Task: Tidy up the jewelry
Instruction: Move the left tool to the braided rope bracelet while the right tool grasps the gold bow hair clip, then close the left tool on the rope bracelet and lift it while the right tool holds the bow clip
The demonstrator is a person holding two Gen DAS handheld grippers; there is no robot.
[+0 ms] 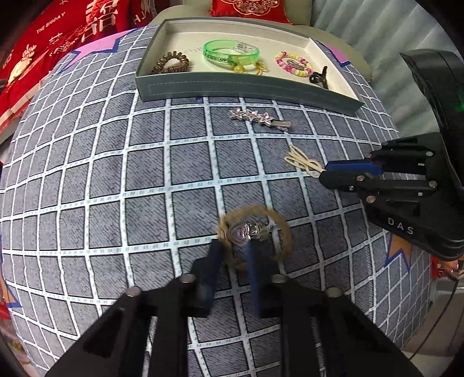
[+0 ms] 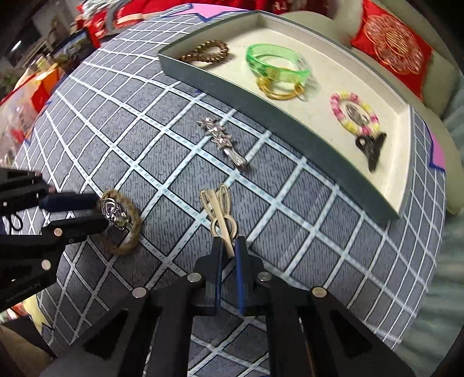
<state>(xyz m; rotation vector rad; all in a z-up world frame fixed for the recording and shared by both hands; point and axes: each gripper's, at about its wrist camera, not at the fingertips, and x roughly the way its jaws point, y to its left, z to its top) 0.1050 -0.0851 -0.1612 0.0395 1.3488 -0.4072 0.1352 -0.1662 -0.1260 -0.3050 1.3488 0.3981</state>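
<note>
Surface: grey cloth (image 1: 116,162) with a white grid, covering the work area; all loose items lie on it.
Left gripper (image 2: 100,213): reaches in from the left edge of the right wrist view, jaws drawn in narrow on the braided bracelet (image 2: 123,223).
Braided bracelet: tan woven ring carrying a silver charm with a purple stone; it lies on the cloth at the left gripper's fingertips. In the left wrist view the ring is motion-blurred, and one side of it passes between the two fingers.
Right gripper (image 2: 229,246): jaws closed to a thin gap, pinching the near end of the cream hair clip (image 2: 219,210).
Cream hair clip: pale looped piece, flat on the cloth just beside the braided bracelet, its far end pointing toward the tray.
Silver hair clip (image 2: 224,142): sparkly, star-studded, lying alone on the cloth between the cream hair clip and the tray wall; nothing touches it.
Tray (image 2: 261,107): shallow grey box with a cream floor, at the far side of the cloth, well apart from both grippers.
Tray contents, left to right: brown spiral hair tie (image 2: 207,50); green bangle (image 2: 278,62) with an amber ring piece (image 2: 279,88) against its near edge; pink-and-yellow bead bracelet (image 2: 353,113); black claw clip (image 2: 372,149) touching the bead bracelet.
Obstructions: the silver hair clip lies on the line between the held pieces and the tray's near wall.
Surroundings: red cushions (image 1: 249,8) behind the tray.
</note>
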